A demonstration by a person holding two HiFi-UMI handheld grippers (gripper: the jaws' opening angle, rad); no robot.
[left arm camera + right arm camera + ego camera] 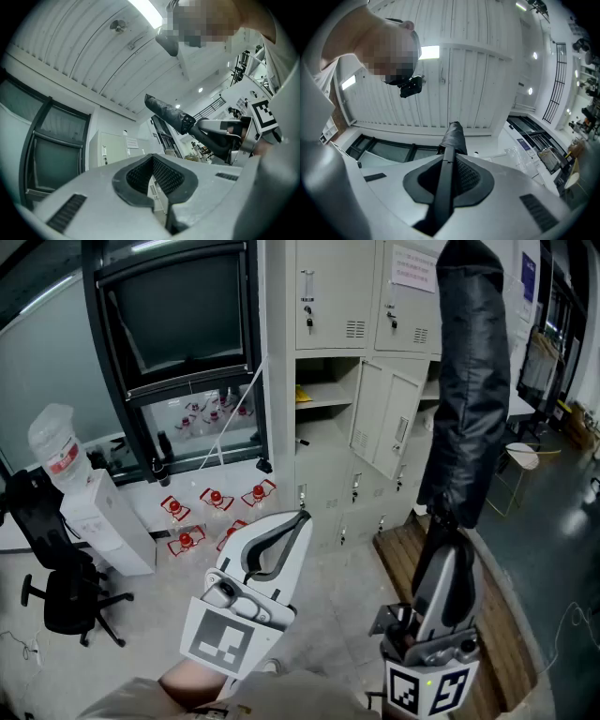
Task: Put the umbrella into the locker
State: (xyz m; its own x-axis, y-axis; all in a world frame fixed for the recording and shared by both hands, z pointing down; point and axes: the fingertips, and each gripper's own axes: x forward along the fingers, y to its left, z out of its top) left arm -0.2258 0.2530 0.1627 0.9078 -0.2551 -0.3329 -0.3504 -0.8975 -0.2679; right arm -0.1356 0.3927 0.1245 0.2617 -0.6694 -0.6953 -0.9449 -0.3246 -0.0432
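Note:
A black folded umbrella [466,381] stands upright at the right of the head view. My right gripper [446,542] is shut on its dark handle below the cloth. The right gripper view shows that handle [444,187] running between the jaws of the right gripper [450,154], with the rolled cloth [454,138] beyond the tips. My left gripper [300,517] is shut and holds nothing, left of the umbrella. In its own view the left gripper [153,157] has the umbrella [165,110] to its upper right. The pale lockers [342,296] stand ahead, one compartment [322,381] open with its door [389,418] swung out.
A water dispenser [94,512] with a bottle and a black office chair [56,568] stand at the left. Several red-capped items [214,507] lie on the floor below a dark window [178,315]. A wooden platform [497,615] and a white stool [520,457] are at the right.

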